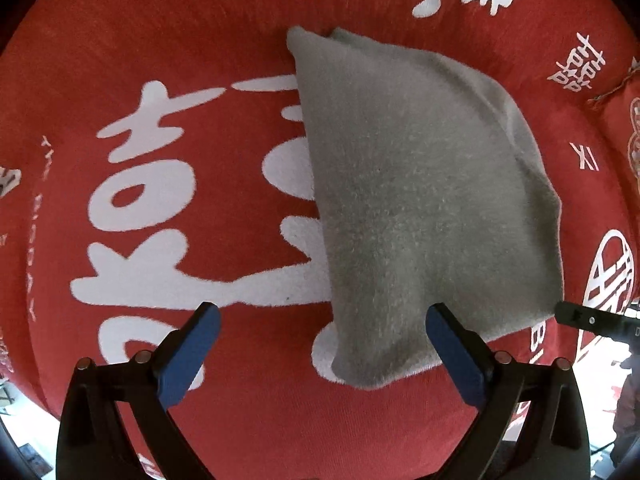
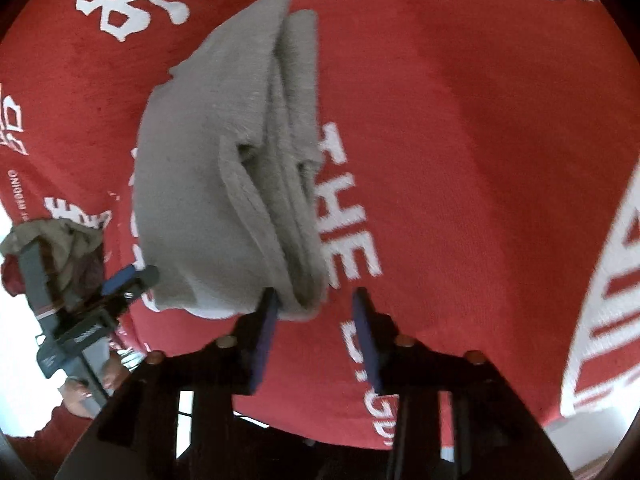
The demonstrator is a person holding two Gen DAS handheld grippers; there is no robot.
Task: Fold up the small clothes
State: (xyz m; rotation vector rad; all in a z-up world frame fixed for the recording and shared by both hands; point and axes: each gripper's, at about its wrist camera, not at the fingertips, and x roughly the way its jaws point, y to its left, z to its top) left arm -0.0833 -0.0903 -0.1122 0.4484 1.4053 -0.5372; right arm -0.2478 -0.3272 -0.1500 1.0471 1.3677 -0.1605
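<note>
Grey, one folded cloth (image 1: 420, 208) lies centre frame on one red blanket (image 1: 200, 40). Two grippers: left gripper (image 1: 324, 322) spread wide, empty; right gripper (image 2: 316, 308) parted, cloth corner between, unpinched.

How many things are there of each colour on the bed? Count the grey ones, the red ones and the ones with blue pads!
Grey: 1, the folded grey cloth.
Red: 1, the red blanket with white writing.
Black with blue pads: 2, the left hand-held gripper and the right hand-held gripper.
Total: 4
</note>
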